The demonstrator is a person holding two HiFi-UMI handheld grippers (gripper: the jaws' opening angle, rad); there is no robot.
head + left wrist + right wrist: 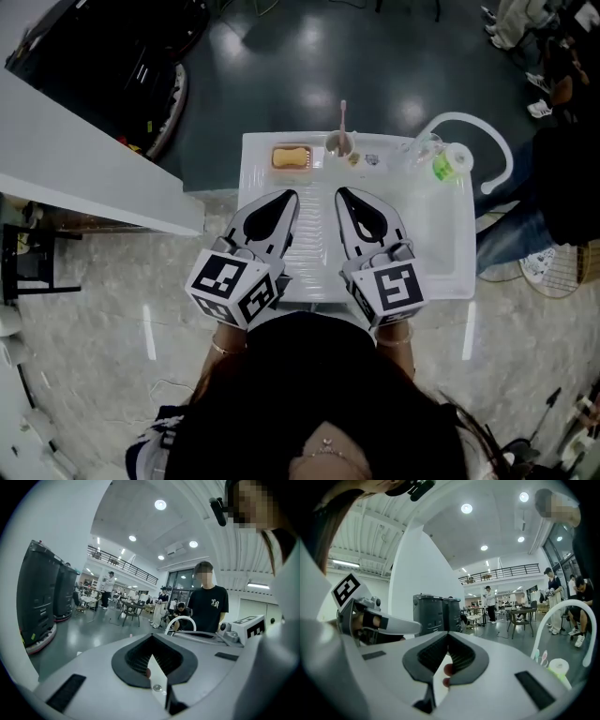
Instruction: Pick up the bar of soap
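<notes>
Head view: white bench (441, 246) with a raised rim, standing on a dark floor.

Bar of soap (291, 157): yellowish, lying flat near the far left corner of the bench, with an orange edge around it that may be a dish. Nothing touches it.

Left hand-held gripper (287, 196): at the near side of the bench, pointing away from the person toward the far edge. In the left gripper view (151, 638) the two jaws are brought together at the tip, with nothing between them. The soap lies beyond its tips and well apart from them.

Right hand-held gripper (341, 192): just beside the left one and roughly parallel to it. In the right gripper view (447, 636) the jaws are fully closed and hold nothing.

The marker cubes sit at the near ends of both grippers, at the bench's near edge.

Other items along the far edge:
- A small cup (339, 143) with a pink handle standing up out of it, just right of the soap.
- A clear glass (419, 150) further right.
- A green and white item (442, 167) beside the glass; I cannot tell what it is.
- A white hoop (489, 141) arching over the far right corner.

The gripper views show an open hall beyond the bench, with people standing and seated.
</notes>
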